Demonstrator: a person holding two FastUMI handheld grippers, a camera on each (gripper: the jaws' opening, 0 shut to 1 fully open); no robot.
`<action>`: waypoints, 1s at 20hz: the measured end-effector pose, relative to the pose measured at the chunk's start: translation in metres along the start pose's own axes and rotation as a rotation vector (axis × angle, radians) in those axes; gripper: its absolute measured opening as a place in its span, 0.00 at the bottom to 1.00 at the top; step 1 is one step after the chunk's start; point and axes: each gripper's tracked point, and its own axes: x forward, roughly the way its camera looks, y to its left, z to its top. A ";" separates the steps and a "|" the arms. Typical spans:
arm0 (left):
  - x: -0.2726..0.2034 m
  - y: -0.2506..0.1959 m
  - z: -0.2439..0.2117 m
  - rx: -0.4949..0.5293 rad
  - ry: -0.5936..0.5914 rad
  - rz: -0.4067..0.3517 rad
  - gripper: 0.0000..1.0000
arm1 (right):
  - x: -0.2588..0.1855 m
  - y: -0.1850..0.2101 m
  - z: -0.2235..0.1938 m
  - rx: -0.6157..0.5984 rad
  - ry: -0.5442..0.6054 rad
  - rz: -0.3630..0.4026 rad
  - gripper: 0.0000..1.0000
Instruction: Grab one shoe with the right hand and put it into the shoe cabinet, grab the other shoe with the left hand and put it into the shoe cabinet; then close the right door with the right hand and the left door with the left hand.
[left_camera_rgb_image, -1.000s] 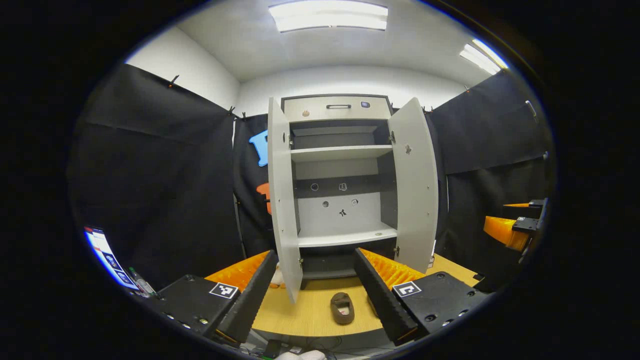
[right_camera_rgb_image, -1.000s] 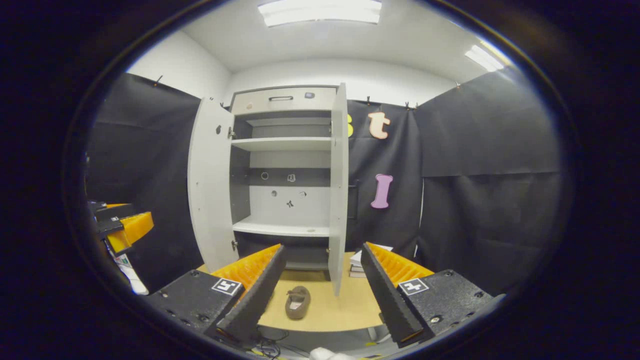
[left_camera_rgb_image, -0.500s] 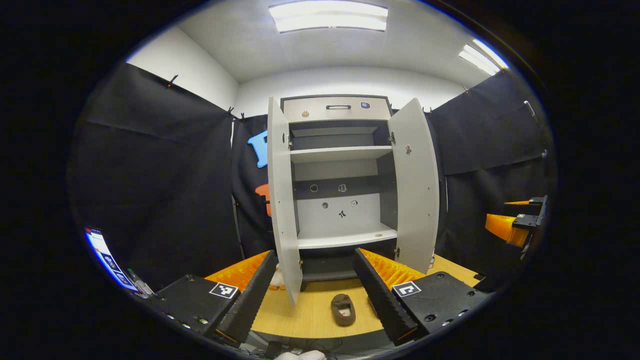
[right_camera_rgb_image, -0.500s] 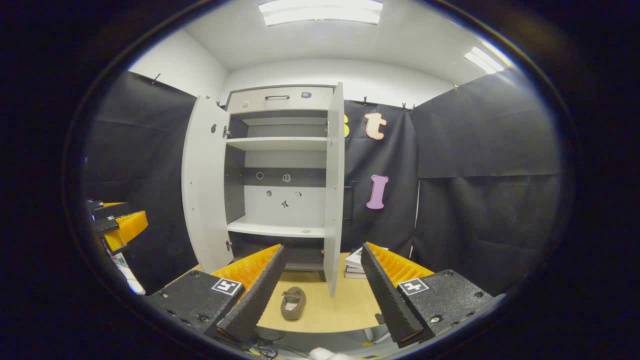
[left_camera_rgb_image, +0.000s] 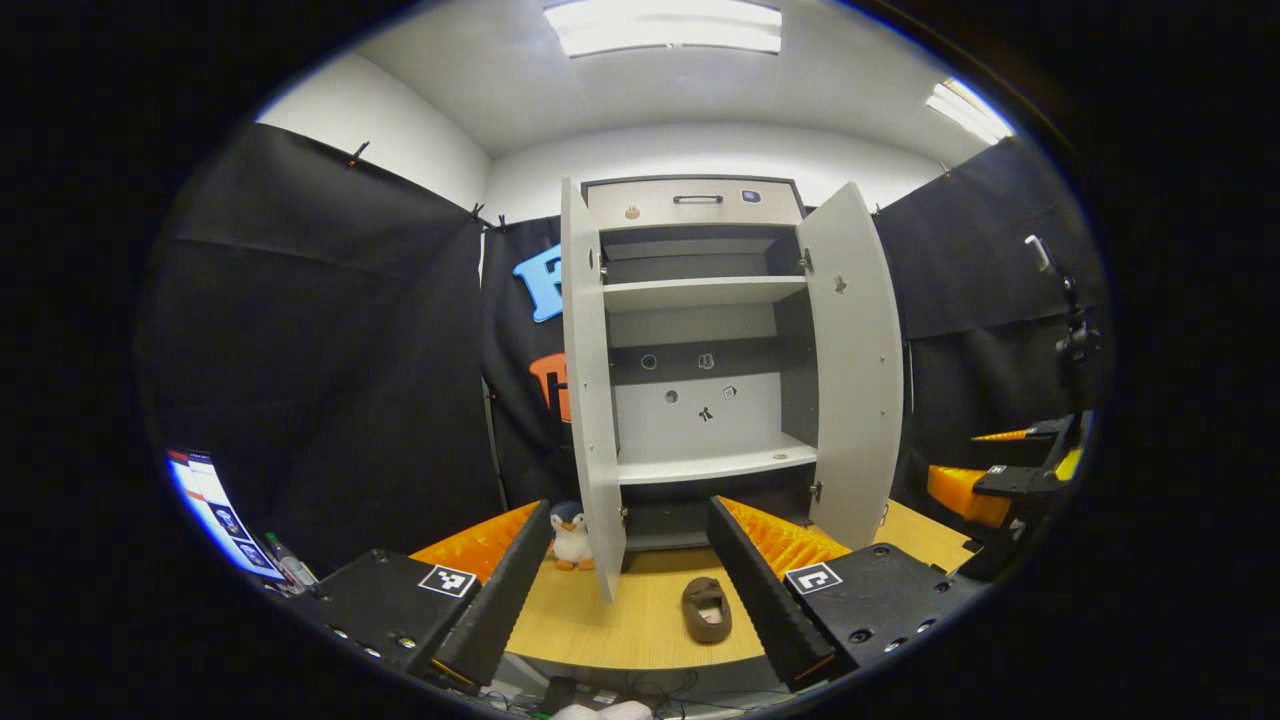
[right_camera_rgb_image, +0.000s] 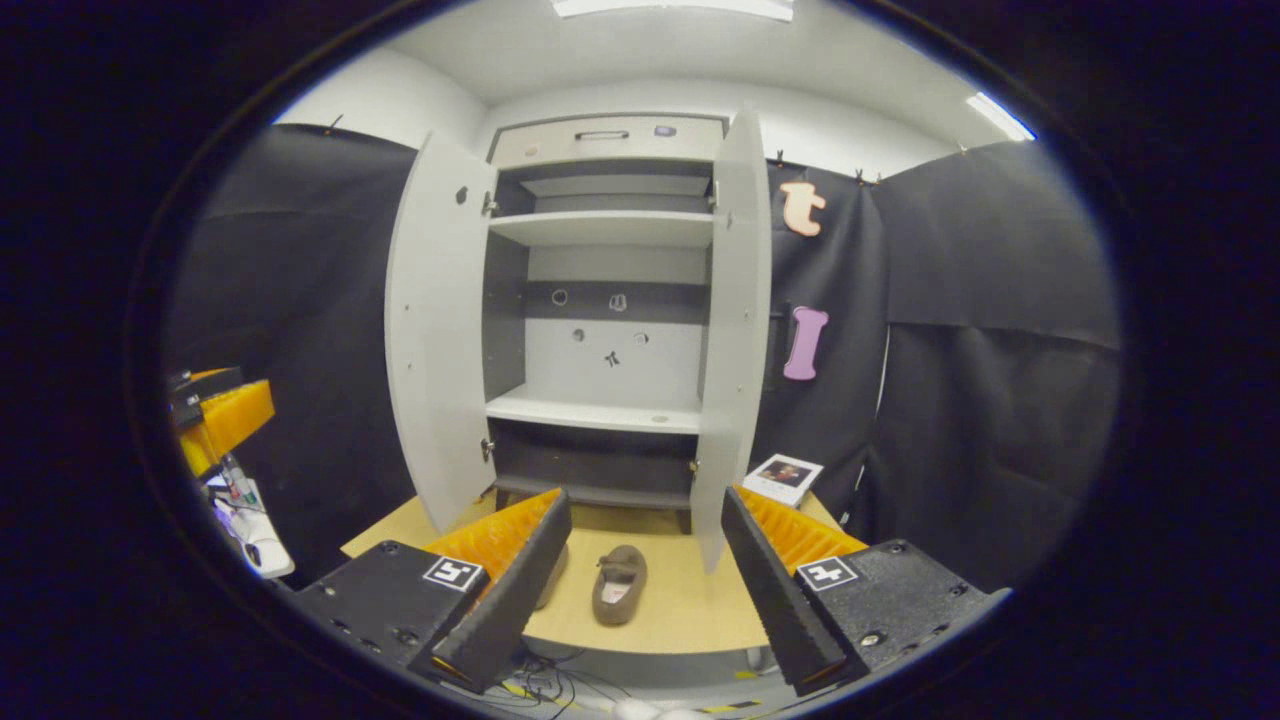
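Shoe cabinet (right_camera_rgb_image: 600, 300): both doors standing open, shelves awaiting shoes. Brown shoe (right_camera_rgb_image: 619, 584): lying on the tabletop (right_camera_rgb_image: 690, 610) before it. Right tool (right_camera_rgb_image: 640, 590), left tool (left_camera_rgb_image: 628, 590): both hovering wide, holding nothing, approaching for pickup.

wooden table (right_camera_rgb_image: 690, 610) bears shoe (right_camera_rgb_image: 618, 585), cabinet (right_camera_rgb_image: 600, 300), penguin (left_camera_rgb_image: 571, 535).

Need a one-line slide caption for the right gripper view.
Open right gripper faces a brown shoe on the table before the open shoe cabinet.
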 end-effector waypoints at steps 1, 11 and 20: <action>0.000 0.001 -0.002 -0.006 0.006 0.007 0.96 | 0.013 0.008 -0.014 -0.002 0.037 0.023 0.99; 0.011 0.011 -0.014 0.017 0.049 0.104 0.96 | 0.135 0.054 -0.184 0.060 0.439 0.142 0.99; 0.036 0.011 -0.020 0.023 0.075 0.164 0.96 | 0.241 0.065 -0.269 0.103 0.586 0.137 0.92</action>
